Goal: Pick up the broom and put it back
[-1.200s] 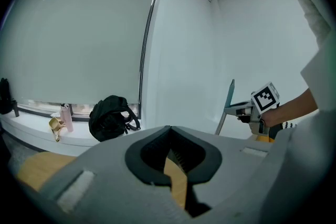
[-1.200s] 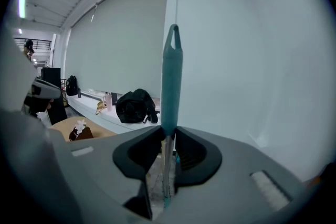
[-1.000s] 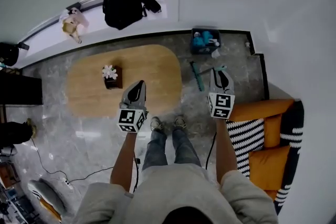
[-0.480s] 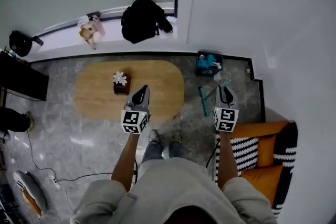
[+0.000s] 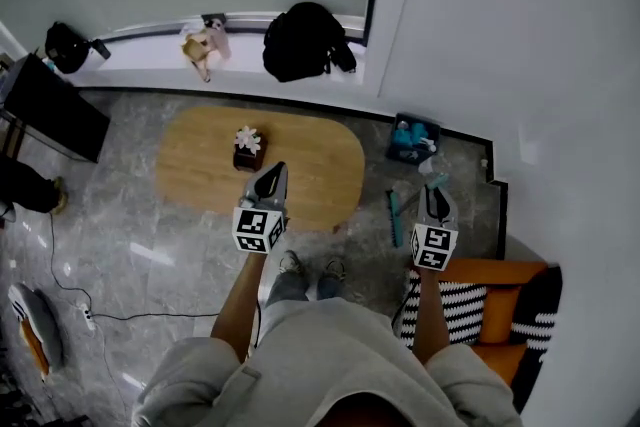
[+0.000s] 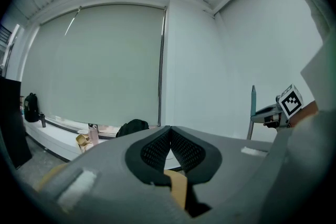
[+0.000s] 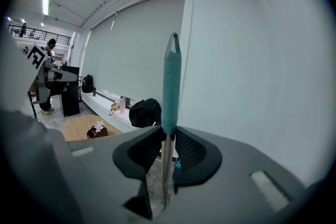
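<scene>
Gripping broom (image 7: 171, 81) handle upright w/ R gripper (image 7: 168, 132), jaws pinched on it | L gripper (image 6: 170, 130) jaws together, nothing btwn | oval table (image 5: 200, 165) below

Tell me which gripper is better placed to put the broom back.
Right. The right gripper is shut on the broom by its handle, holding it upright. The left gripper is shut, empty and apart from it.

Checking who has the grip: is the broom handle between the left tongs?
No, the left tongs meet on nothing; the broom handle stands clamped between the right tongs.
</scene>
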Motion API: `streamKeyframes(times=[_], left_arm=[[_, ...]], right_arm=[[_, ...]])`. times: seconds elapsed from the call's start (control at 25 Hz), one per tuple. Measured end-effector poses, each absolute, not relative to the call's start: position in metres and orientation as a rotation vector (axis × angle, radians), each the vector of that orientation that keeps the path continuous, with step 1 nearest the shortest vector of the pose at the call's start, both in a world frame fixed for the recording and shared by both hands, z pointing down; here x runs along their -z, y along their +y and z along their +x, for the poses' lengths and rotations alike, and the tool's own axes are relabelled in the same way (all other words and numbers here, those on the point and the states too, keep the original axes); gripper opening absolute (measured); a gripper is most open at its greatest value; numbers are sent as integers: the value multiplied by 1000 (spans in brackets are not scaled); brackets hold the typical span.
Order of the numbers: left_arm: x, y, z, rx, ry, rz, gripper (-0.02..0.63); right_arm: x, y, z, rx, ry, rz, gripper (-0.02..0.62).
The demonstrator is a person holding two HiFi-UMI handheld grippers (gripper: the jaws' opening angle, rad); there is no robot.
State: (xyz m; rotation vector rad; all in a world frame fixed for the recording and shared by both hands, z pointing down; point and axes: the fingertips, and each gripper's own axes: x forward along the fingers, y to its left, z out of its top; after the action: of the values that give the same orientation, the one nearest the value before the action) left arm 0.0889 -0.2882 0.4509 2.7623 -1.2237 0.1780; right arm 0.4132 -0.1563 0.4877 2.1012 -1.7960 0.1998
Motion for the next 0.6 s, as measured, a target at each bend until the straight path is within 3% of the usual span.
streamKeyframes(times=[0.6], left_arm=[[-442, -255, -22, -94, -1348, 2702, -5]], right_arm=[[-485, -129, 333, -139, -1788, 2027, 82]])
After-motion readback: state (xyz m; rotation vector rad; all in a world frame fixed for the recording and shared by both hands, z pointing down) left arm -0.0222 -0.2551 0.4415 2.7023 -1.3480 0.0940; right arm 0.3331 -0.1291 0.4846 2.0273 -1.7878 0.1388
